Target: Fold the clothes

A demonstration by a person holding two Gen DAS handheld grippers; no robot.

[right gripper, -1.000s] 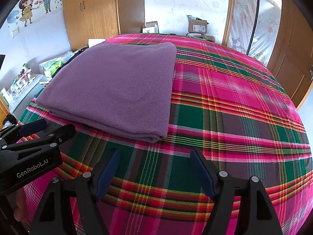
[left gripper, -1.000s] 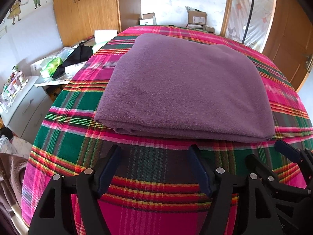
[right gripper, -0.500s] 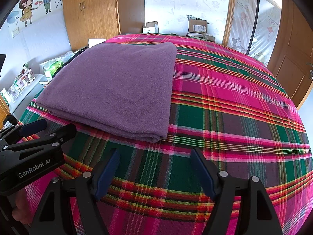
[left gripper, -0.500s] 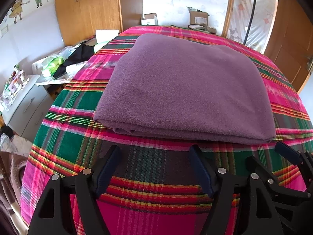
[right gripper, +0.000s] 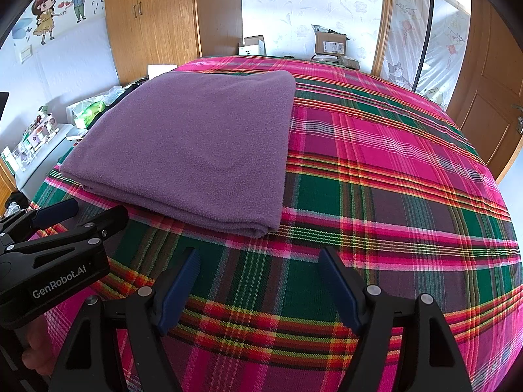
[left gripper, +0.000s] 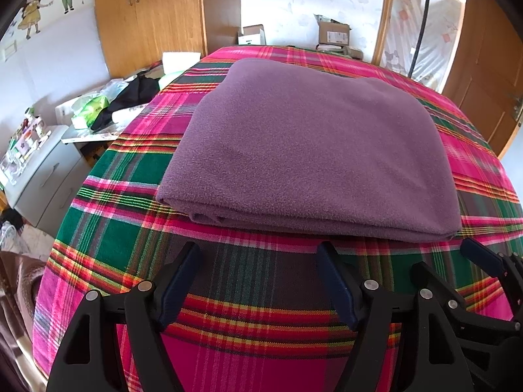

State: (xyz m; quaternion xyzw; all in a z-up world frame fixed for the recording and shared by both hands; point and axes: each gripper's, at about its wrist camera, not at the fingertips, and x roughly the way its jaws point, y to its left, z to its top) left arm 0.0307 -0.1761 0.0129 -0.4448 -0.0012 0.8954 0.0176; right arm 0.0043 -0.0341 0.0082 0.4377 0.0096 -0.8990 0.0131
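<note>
Purple and soft, the folded blanket lay flat on the left side of the checked bed cover, while the left gripper and the right gripper both hung wide open and empty just before it.

Purple garment: matt fuzzy fleece. Plaid bedcover: woven cloth. Wardrobe: glossy wood.
</note>
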